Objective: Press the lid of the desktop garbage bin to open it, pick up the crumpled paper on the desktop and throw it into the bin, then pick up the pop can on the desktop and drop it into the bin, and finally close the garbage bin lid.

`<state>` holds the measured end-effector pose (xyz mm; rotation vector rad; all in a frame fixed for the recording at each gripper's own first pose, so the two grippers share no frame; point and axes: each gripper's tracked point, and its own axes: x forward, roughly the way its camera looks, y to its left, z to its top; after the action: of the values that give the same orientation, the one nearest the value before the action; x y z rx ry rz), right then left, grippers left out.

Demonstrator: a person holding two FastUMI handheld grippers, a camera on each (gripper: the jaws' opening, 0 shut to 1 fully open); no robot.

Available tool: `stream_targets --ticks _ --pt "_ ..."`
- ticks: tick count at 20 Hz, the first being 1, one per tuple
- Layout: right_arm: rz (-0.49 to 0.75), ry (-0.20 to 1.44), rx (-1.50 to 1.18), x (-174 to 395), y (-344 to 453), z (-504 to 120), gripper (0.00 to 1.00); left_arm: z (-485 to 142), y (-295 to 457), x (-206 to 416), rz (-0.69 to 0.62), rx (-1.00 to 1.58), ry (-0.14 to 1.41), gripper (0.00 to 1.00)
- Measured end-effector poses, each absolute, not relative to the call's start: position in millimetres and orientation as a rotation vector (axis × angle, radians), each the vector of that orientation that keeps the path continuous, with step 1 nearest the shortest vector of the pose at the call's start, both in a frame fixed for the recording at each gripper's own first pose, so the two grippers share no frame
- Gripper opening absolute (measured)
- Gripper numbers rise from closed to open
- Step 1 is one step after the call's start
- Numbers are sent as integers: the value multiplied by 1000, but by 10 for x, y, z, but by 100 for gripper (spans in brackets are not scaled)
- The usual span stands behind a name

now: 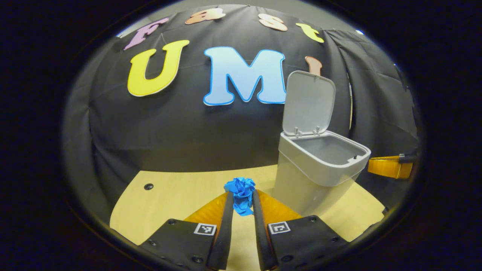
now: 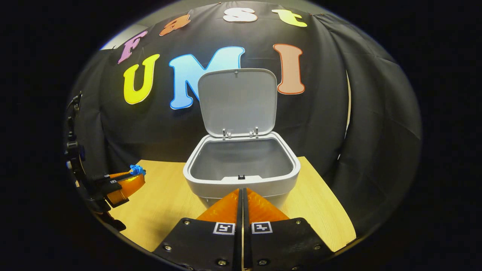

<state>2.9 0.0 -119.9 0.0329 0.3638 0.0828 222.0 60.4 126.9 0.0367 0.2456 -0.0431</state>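
Note:
A grey desktop bin (image 1: 314, 177) stands on the wooden table with its lid (image 1: 308, 102) swung up and its inside bare. In the left gripper view my left gripper (image 1: 241, 201) is shut on a blue crumpled paper (image 1: 240, 194), held above the table just left of the bin. The right gripper view faces the bin (image 2: 241, 169) head-on, its lid (image 2: 237, 101) upright. My right gripper (image 2: 241, 192) is shut with nothing between its fingers, right in front of the bin's front rim. At the far left of that view hangs the left gripper (image 2: 130, 177) with the blue paper (image 2: 136, 169).
The wooden table (image 2: 165, 203) runs to the black cloth wall behind. Its edges fall off at the right (image 2: 331, 210) and left. A small dark hole (image 1: 148, 186) marks the table top. The right gripper's finger (image 1: 389, 166) shows beyond the bin.

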Motion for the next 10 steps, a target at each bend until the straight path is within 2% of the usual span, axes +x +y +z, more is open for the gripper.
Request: stream_targets --ticks 5,10 --pt "73 384 34 1 -68 -1278 2 1499 279 2331 -101 46 209 36" --pt "56 391 46 -2 -134 -1307 2 1957 -18 2421 -162 46 129 39"
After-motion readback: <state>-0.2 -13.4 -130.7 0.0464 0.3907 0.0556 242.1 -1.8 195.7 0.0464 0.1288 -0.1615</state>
